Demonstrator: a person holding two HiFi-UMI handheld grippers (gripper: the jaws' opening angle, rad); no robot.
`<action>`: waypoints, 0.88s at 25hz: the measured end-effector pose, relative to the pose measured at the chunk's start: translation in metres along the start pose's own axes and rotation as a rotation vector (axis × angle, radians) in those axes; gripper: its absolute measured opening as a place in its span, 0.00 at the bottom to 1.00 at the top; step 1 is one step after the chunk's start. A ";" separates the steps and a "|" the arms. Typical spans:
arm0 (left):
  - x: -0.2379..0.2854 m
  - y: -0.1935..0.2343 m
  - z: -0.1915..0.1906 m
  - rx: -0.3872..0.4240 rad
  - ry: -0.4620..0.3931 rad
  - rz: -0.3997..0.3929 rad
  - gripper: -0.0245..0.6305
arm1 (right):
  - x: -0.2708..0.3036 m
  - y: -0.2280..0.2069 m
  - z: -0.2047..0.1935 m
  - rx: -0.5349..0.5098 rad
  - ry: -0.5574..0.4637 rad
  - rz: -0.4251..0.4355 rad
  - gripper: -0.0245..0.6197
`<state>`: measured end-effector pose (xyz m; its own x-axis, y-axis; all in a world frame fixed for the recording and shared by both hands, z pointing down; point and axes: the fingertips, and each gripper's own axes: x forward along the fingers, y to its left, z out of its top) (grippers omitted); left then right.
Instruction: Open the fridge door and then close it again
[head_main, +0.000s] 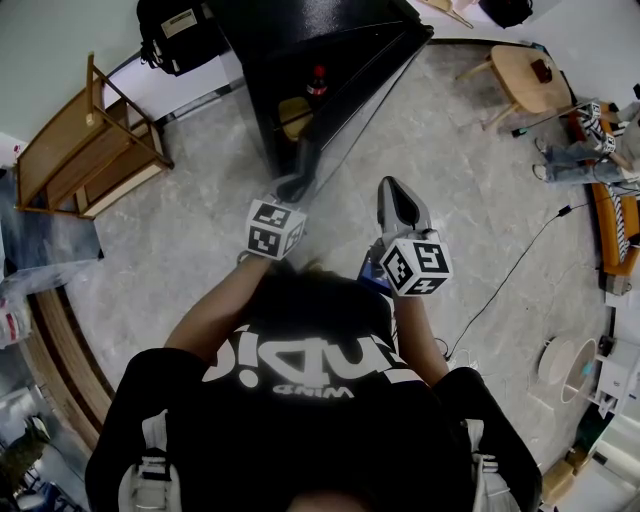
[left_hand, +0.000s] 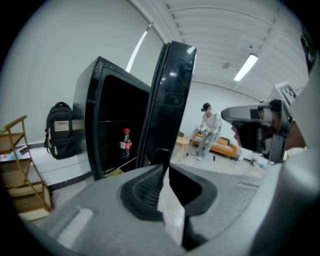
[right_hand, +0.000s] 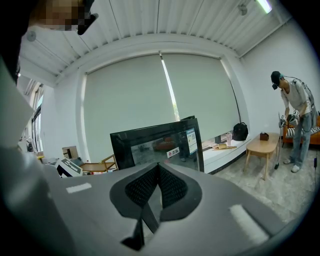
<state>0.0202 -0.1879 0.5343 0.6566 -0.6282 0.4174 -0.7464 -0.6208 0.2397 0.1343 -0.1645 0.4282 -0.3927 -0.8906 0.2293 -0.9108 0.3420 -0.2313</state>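
Observation:
The black fridge (head_main: 262, 60) stands at the top middle with its door (head_main: 355, 85) swung out toward me. A cola bottle (head_main: 318, 80) stands on a shelf inside, and the left gripper view also shows the cola bottle (left_hand: 126, 142). My left gripper (head_main: 293, 188) is at the door's free edge. In its own view the left gripper (left_hand: 165, 167) has its jaws shut on the bottom of that door edge (left_hand: 167, 100). My right gripper (head_main: 395, 190) hangs just right of the door, apart from it. The right gripper (right_hand: 159, 167) is shut with nothing between its pads and faces the door's glass front (right_hand: 155, 145).
A wooden shelf unit (head_main: 85, 150) stands at the left and a black backpack (head_main: 180, 35) leans against the wall behind it. A wooden stool (head_main: 525, 80) and another person (right_hand: 295, 125) are at the right. A cable (head_main: 510, 280) trails over the floor.

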 end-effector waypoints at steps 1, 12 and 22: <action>-0.001 0.002 0.000 -0.002 -0.001 0.005 0.09 | 0.001 0.001 0.001 0.000 -0.001 0.002 0.04; -0.004 0.028 0.004 -0.021 -0.021 0.045 0.10 | 0.006 0.003 0.002 -0.008 0.001 0.011 0.04; -0.006 0.053 0.009 -0.042 -0.040 0.091 0.10 | 0.012 0.004 0.002 -0.014 0.005 0.016 0.04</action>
<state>-0.0225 -0.2212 0.5361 0.5889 -0.7000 0.4040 -0.8066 -0.5406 0.2391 0.1259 -0.1744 0.4284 -0.4074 -0.8836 0.2308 -0.9063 0.3600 -0.2216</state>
